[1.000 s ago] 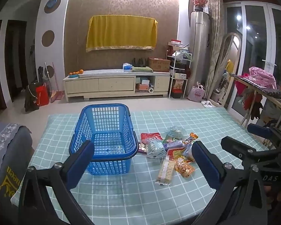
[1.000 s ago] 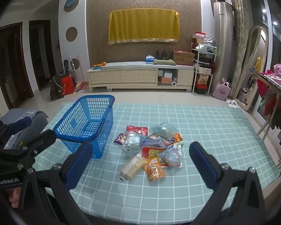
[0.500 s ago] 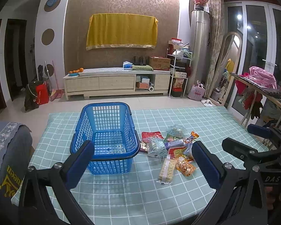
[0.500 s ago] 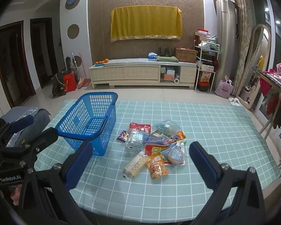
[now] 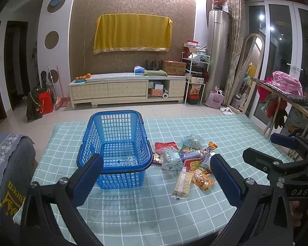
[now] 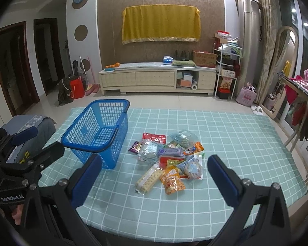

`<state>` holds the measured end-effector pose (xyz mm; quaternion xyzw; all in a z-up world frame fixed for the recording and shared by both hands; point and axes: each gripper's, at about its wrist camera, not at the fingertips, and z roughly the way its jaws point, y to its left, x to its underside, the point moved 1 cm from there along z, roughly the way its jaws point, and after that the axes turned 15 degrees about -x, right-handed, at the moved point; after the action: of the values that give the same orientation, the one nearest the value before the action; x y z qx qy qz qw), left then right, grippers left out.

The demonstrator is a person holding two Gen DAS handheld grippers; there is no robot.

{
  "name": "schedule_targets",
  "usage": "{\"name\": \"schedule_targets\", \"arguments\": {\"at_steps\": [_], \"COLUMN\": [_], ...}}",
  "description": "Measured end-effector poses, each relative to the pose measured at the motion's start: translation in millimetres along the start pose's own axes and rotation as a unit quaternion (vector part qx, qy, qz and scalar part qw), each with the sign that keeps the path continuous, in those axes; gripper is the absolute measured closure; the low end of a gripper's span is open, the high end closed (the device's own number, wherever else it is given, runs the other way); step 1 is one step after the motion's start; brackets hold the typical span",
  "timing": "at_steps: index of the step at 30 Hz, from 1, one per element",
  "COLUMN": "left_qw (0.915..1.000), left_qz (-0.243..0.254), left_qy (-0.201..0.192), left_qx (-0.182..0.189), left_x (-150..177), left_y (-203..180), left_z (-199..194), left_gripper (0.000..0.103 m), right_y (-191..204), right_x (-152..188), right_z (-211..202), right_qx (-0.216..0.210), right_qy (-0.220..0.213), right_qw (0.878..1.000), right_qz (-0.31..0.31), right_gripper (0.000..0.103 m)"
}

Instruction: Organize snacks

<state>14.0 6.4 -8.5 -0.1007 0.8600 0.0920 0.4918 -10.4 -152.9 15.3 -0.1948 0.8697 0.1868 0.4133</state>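
Left claw (image 5: 156, 182): fingers wide apart, gripping nothing, above the near table edge.
Right claw (image 6: 154, 182): fingers spread, empty, also at the near edge.
Table (image 6: 225, 135): covered in a teal checked cloth.
Snacks (image 6: 168, 157): loose heap at the table's middle; cracker pack (image 6: 148, 177) nearest.
Basket (image 5: 115, 149): blue, empty, just left of the heap.
Cabinet (image 5: 127, 89): far, against the wall.

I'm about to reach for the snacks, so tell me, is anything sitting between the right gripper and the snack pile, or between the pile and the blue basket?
Nothing visible. The right gripper is open, with only bare tablecloth before the snack pile. The blue basket stands just left of the pile.
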Motion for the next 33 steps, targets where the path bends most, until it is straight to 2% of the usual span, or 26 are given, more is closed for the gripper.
{"name": "schedule_targets", "arguments": {"at_steps": [33], "left_qw": [1.0], "left_qz": [-0.001], "left_qy": [-0.003], "left_qx": [-0.001], "left_x": [-4.1], "left_y": [1.7], "left_z": [-4.8], "left_gripper": [0.0], "right_y": [2.6], "right_x": [-5.7], "right_z": [-5.1], "right_qx": [-0.011], "right_qy": [0.004], "right_qw": [1.0], "right_qz": [-0.002], "right_gripper": [0.0]}}
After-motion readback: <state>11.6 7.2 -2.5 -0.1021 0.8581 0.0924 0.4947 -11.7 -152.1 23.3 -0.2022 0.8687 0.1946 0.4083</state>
